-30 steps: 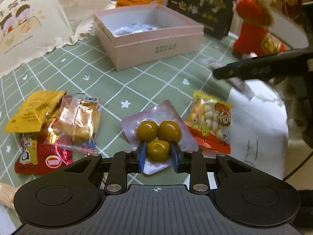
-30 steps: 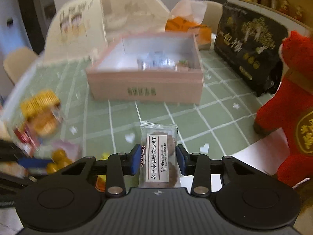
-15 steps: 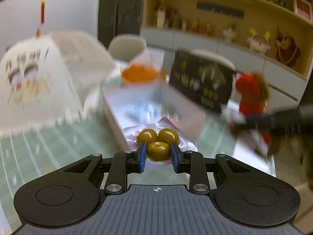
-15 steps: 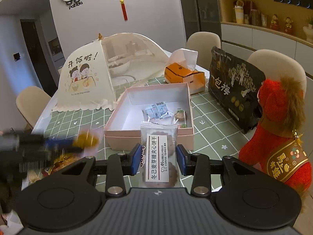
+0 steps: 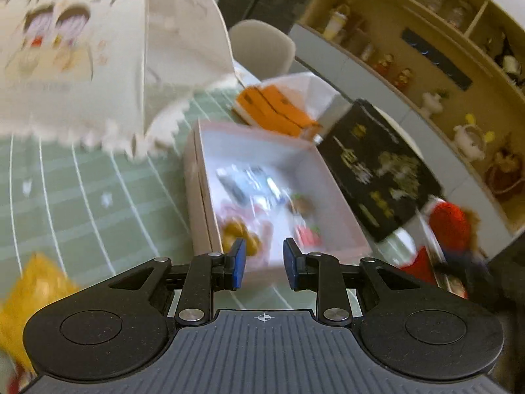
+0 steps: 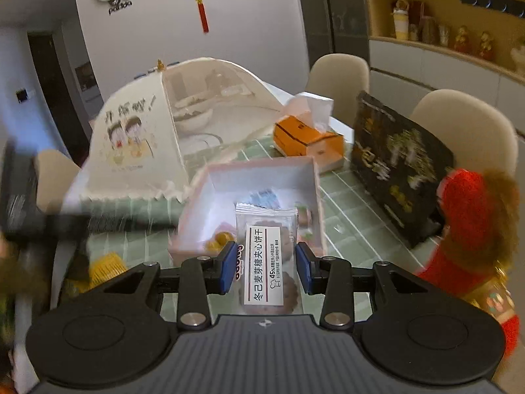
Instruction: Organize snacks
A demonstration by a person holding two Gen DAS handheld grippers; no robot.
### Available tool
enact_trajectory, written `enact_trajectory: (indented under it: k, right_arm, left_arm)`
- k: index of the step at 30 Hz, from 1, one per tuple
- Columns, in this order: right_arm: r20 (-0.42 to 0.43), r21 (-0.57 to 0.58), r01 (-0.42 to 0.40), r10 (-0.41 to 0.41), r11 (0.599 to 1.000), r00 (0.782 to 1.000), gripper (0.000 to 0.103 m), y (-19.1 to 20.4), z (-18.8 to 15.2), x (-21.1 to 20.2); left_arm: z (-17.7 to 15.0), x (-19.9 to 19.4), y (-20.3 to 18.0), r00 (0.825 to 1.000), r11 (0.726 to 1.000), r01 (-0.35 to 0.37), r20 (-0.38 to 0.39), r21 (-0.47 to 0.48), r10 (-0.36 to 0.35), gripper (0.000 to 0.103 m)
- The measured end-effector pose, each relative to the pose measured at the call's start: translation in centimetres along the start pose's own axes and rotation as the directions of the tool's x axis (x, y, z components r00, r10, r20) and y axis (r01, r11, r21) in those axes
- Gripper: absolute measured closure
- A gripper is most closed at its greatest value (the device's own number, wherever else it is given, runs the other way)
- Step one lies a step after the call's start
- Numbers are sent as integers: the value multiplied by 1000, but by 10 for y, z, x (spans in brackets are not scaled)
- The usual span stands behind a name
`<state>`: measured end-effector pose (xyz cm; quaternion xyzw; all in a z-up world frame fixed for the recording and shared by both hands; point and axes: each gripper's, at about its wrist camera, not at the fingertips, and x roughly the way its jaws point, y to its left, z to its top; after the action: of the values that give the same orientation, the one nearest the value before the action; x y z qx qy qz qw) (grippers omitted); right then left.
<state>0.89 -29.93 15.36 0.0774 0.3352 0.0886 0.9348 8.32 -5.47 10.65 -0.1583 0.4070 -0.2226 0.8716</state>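
Right fingers (image 6: 267,267) pinch the biscuit packet (image 6: 266,256); left fingers (image 5: 261,264), just closing, stand apart, nothing between them

Green checked table (image 6: 347,226) bears pink box (image 6: 259,172), tissue box (image 6: 308,139), mesh cover (image 6: 157,138).

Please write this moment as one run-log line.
left gripper: open, empty, near pink box | right gripper: shut on biscuit pack | olive pack: inside pink box, blurred
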Motion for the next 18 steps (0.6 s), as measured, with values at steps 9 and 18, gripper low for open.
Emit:
enact_trajectory:
  k: [9,18]
  right_arm:
    - [-3,56,-38,38,998,999,43,15,102,71]
    - [-128,7,-19,20,1000,992,41,14,25,66]
  left_arm:
    - [-25,-54,31,993,993,-114,30,1,114,75]
    - [-52,-76,79,965,957,-259,-3,-127,261,75]
